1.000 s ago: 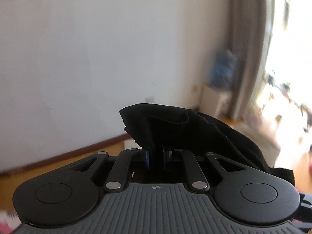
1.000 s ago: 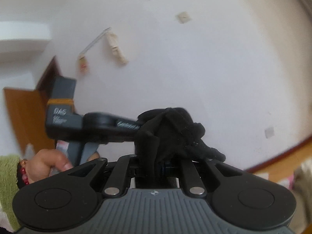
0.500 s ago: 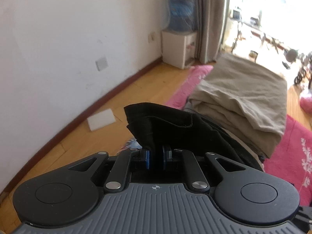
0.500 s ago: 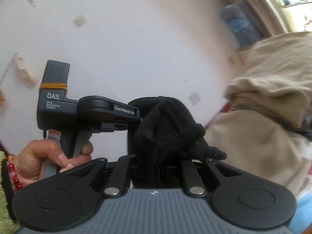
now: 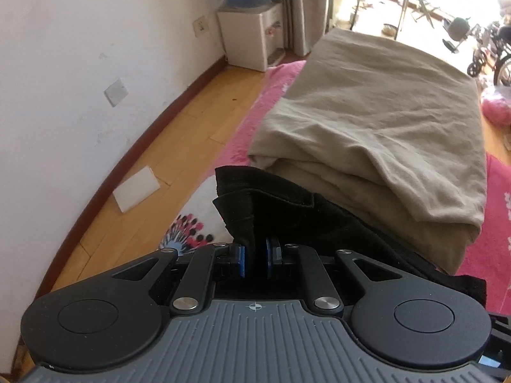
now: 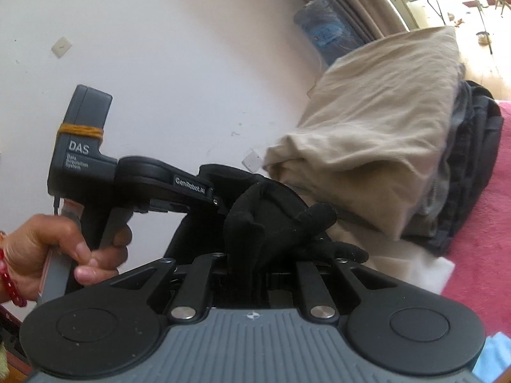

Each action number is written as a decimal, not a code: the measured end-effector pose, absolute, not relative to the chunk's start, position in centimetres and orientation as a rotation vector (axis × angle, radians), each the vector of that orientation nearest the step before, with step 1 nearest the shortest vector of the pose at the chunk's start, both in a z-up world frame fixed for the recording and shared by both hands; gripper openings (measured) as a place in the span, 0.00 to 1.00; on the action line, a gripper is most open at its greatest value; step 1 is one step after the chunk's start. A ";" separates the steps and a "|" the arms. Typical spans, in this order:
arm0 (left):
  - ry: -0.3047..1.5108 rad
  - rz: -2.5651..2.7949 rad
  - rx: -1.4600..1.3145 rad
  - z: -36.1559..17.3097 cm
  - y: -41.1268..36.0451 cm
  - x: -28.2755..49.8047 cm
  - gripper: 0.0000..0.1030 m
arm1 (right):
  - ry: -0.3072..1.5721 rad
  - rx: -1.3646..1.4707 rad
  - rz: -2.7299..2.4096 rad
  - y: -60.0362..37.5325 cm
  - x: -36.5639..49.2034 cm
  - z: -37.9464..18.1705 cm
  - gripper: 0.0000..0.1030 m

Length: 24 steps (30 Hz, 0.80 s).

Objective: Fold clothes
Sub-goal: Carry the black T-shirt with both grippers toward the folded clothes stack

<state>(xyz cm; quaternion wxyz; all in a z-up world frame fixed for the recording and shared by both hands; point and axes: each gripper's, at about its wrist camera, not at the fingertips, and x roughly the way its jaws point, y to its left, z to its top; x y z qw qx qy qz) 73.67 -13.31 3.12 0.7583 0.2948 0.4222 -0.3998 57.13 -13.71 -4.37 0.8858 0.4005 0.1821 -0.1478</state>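
Observation:
A black garment point(image 5: 287, 210) hangs between both grippers. My left gripper point(image 5: 255, 260) is shut on one corner of it, the blue pads pinching the cloth, and the rest trails off to the right. In the right wrist view my right gripper point(image 6: 252, 274) is shut on a bunched part of the same black garment point(image 6: 271, 217). The left gripper's body, marked DAS, shows there at the left, with a hand point(image 6: 41, 255) around its handle. A stack of folded beige clothes point(image 5: 377, 127) lies just beyond the black garment.
The clothes rest on a pink blanket point(image 5: 498, 220) spread over a wooden floor point(image 5: 179, 127). A white wall point(image 5: 80, 63) runs along the left, with a white card point(image 5: 135, 188) on the floor by it. A small white cabinet point(image 5: 252, 38) and curtain stand farther back.
Both grippers have come down with the black garment and tipped toward the floor. The views swung from bare wall to the beige stack and pink blanket. Both grips are unchanged.

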 end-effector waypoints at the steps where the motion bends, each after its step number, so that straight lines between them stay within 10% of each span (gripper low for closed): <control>1: 0.924 -0.872 0.650 2.8 -13.6 73.7 0.09 | 0.385 0.837 -0.313 -14.0 57.0 -4.7 0.12; 6: 0.966 -0.874 0.655 1.3 -14.4 74.7 0.16 | 0.423 0.851 -0.319 -15.1 56.5 -6.0 0.12; 10: 1.014 -0.825 0.531 1.9 -14.0 76.9 0.40 | 0.444 0.853 -0.320 -15.3 56.1 -6.5 0.12; 24: 0.969 -0.516 -0.013 10.0 0.8 74.2 0.55 | 0.604 1.004 -0.161 -20.0 55.9 -7.2 0.22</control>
